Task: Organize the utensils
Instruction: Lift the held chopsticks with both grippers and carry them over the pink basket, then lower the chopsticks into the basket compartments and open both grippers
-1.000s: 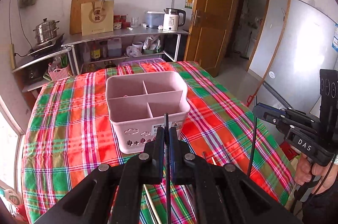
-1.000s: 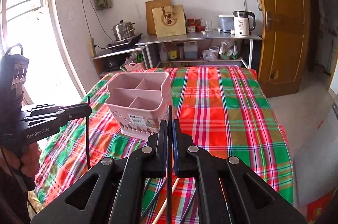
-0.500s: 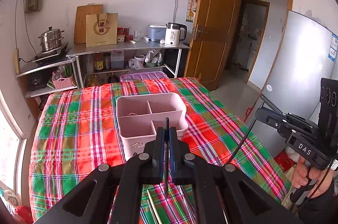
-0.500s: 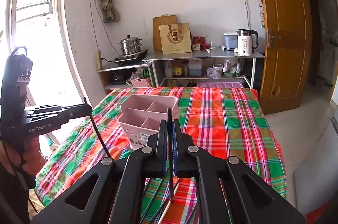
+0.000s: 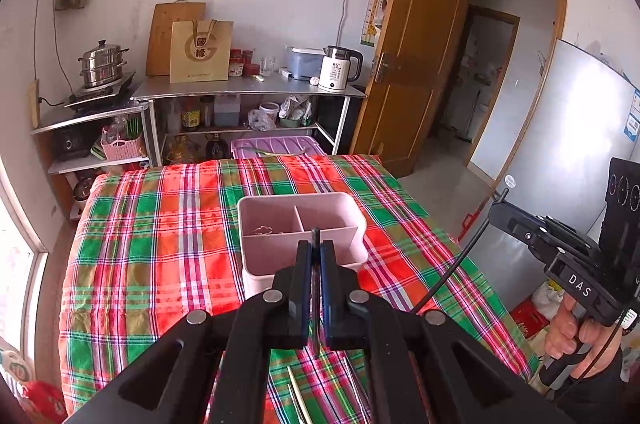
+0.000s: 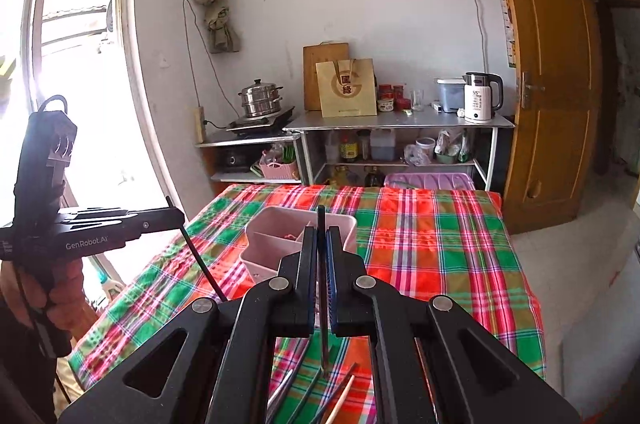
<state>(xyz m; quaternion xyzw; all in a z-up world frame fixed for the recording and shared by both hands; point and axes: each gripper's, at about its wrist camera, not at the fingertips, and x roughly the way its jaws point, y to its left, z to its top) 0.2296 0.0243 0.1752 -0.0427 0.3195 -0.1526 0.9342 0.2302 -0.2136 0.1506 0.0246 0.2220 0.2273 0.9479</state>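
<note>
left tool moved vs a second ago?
Yes. The left tool, shut on a black chopstick, has risen: in its own view the pink caddy has shrunk and dropped lower, with more of the plaid tablecloth visible.

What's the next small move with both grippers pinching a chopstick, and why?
Probably carry both forward over the pink caddy and lower the tips into one compartment. The left gripper and right gripper are each shut on a black chopstick, both held above the plaid tablecloth short of the caddy.
</note>
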